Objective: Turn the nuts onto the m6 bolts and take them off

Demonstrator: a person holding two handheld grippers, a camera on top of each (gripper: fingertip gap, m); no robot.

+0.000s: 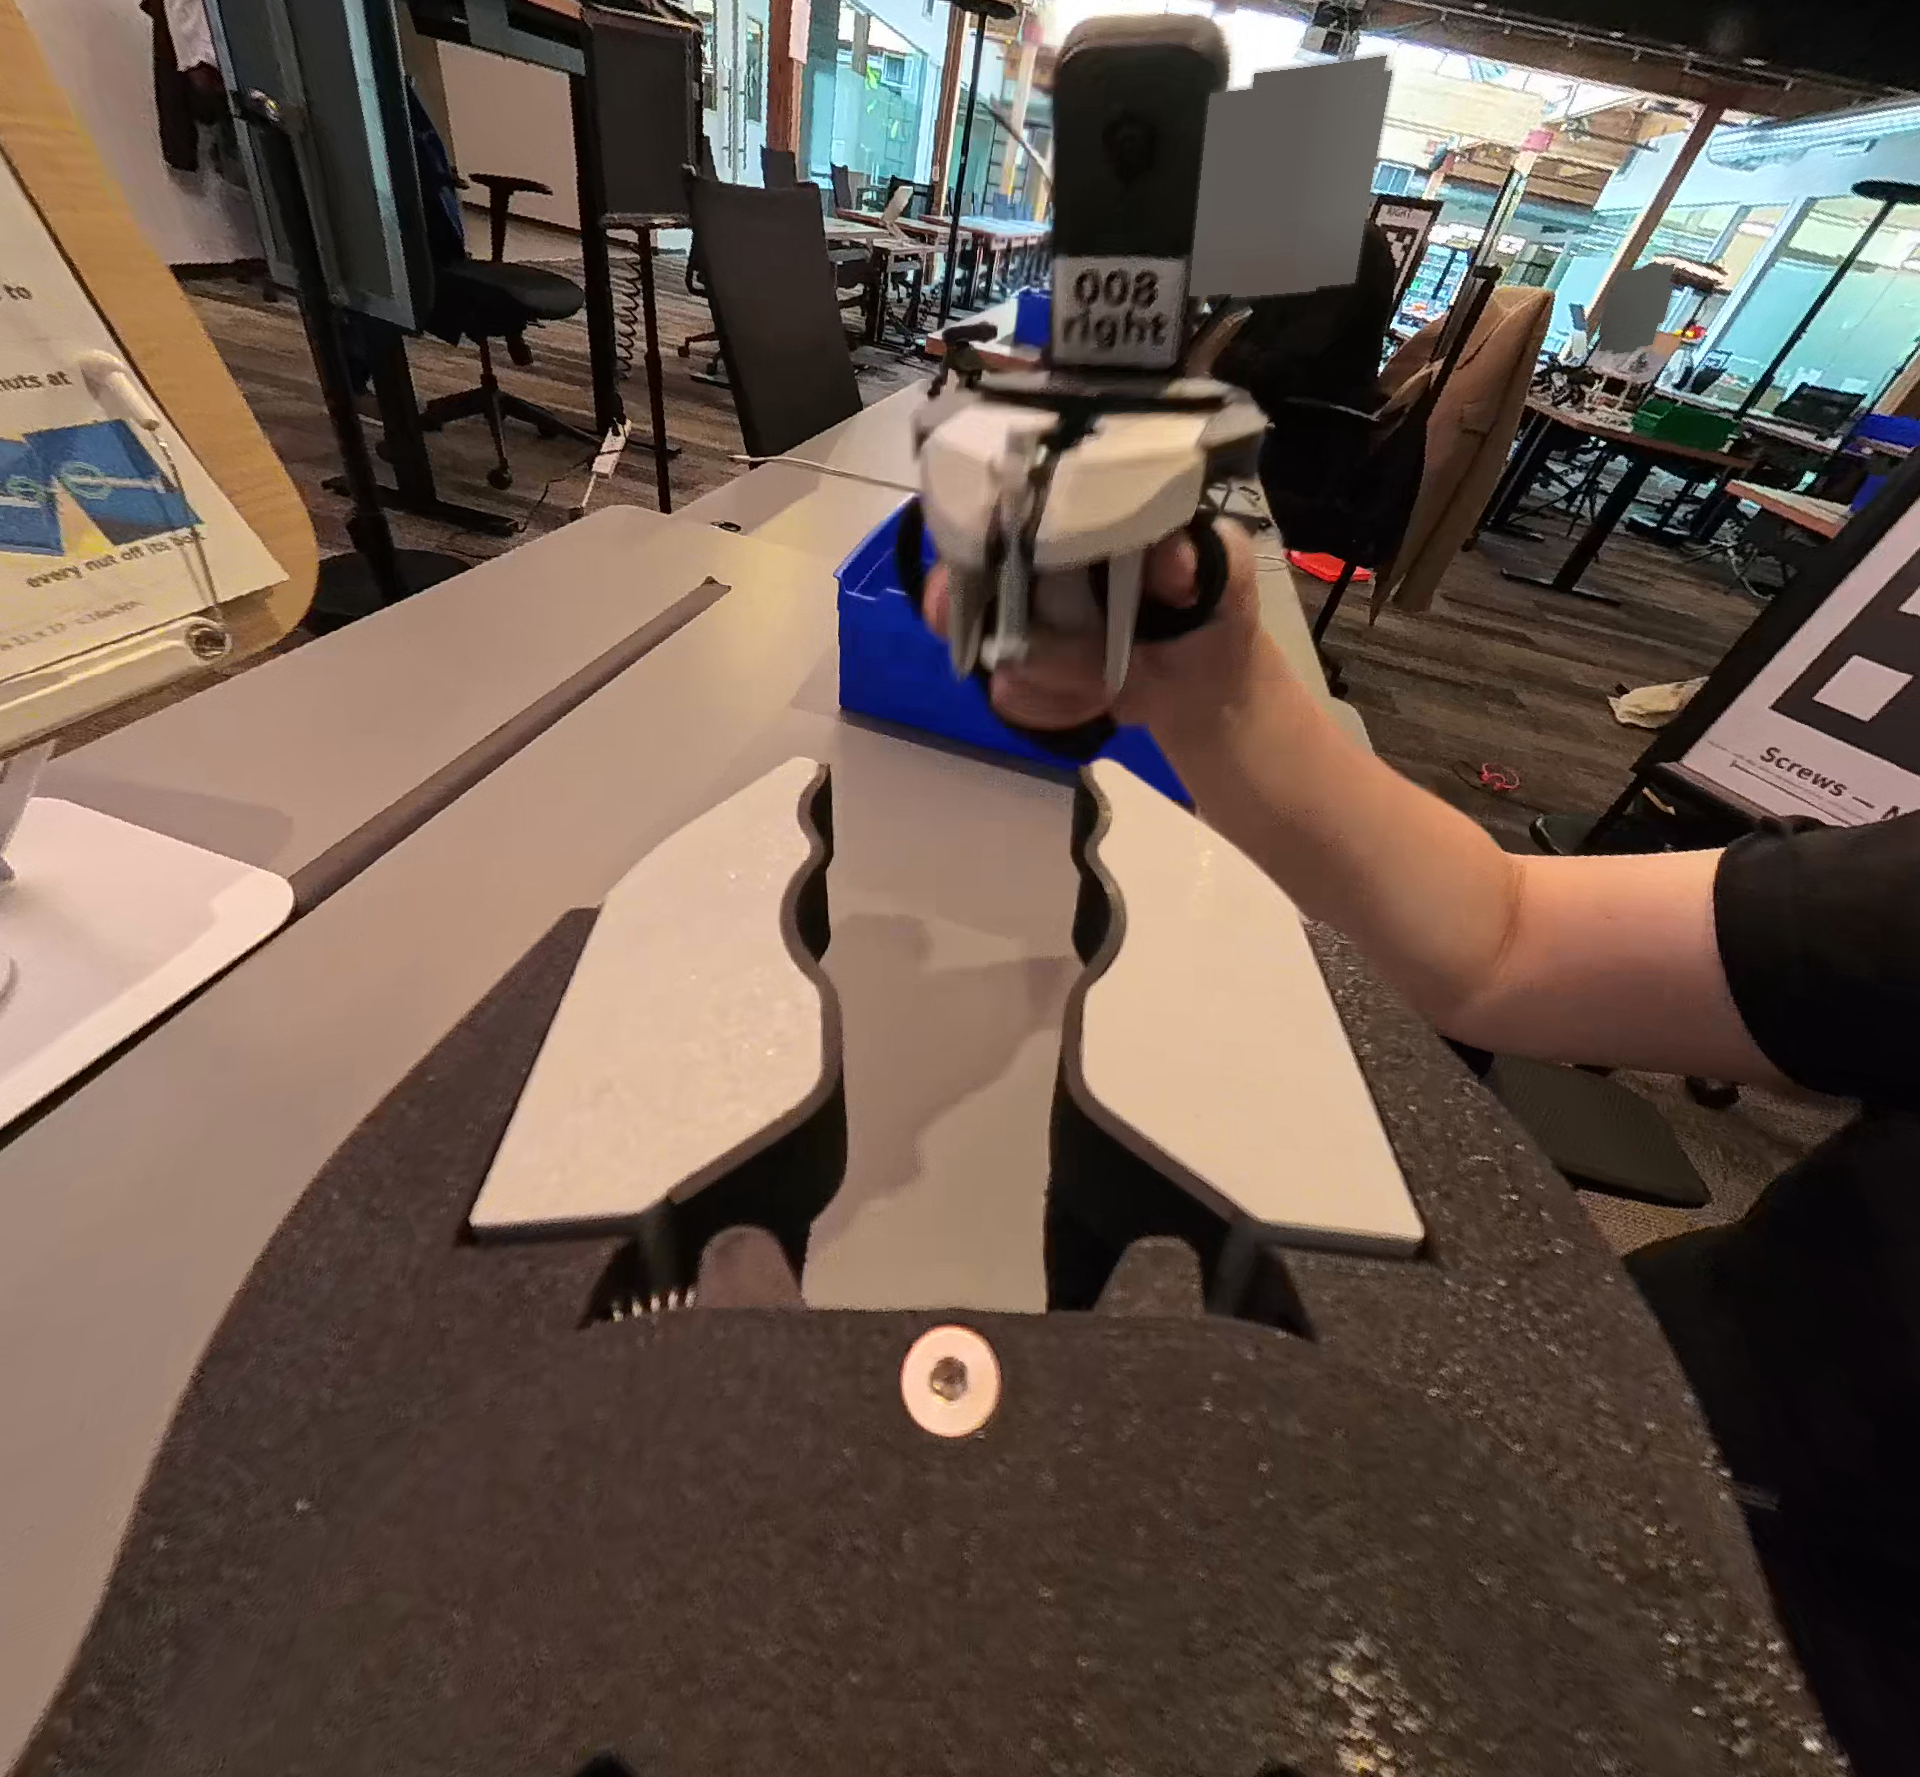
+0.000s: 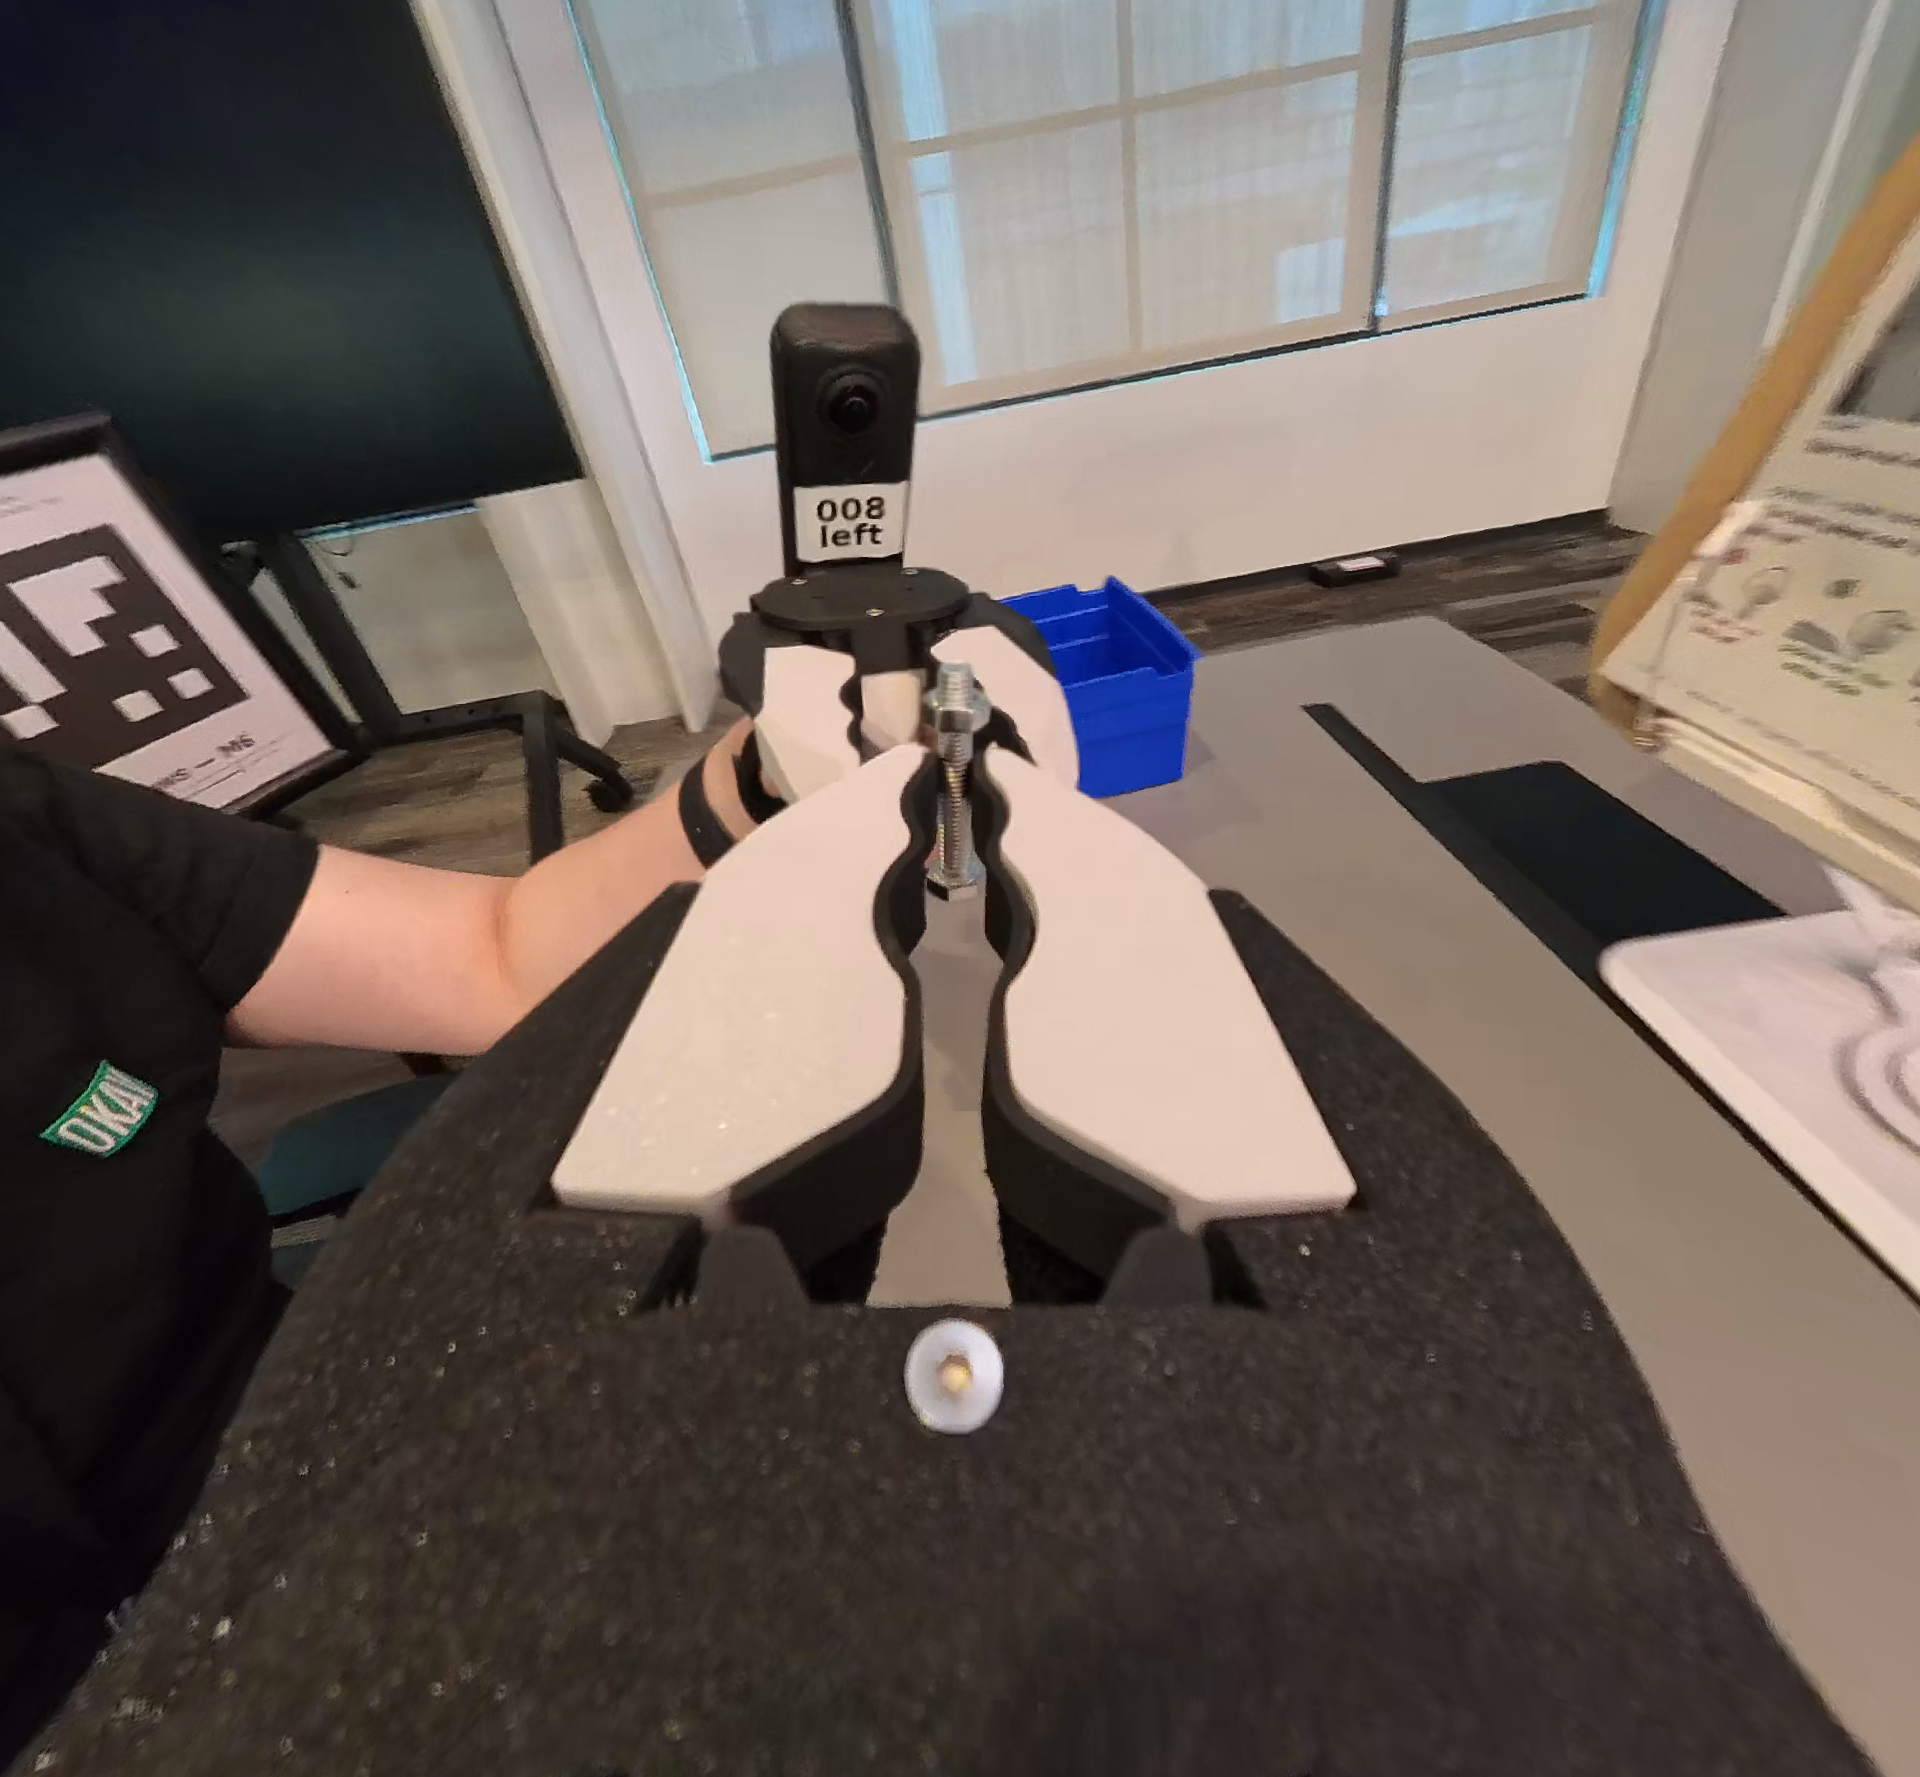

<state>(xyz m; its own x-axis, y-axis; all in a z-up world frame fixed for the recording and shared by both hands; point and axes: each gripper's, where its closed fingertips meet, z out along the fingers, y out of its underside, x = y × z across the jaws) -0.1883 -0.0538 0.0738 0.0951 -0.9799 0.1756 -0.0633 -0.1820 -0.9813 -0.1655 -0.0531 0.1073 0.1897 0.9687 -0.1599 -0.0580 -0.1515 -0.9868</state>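
Right claw (image 2: 951, 792) is clenched on the m6 bolt (image 2: 950, 818), which stands upright between the finger tips with its head at 6 o'clock and its threaded end at 12. A nut (image 2: 953, 714) sits on the thread near the top, clear of the pads. Left claw (image 1: 951, 896) is released and empty, jaws wide over bare grey counter (image 1: 416, 792); in the right wrist view it hangs just behind the bolt top, fingers spread.

Blue bin (image 2: 1117, 678) stands at 1 o'clock beyond the bolt, on the counter's far end.

Risks, as I judge them:
- The bolt is pinched only at the tips, on the shank. Sideways push from the left claw could tilt it or let it slip down.
- The nut is small and the left fingers are wide. An off-centre close could miss it or catch the thread.
- If the nut comes free mid-air, it may drop on the counter or floor, not the bin.
- Right wrist view is blurred at its right edge and the right claw looks smeared in the left wrist view, so alignment is hard to confirm.
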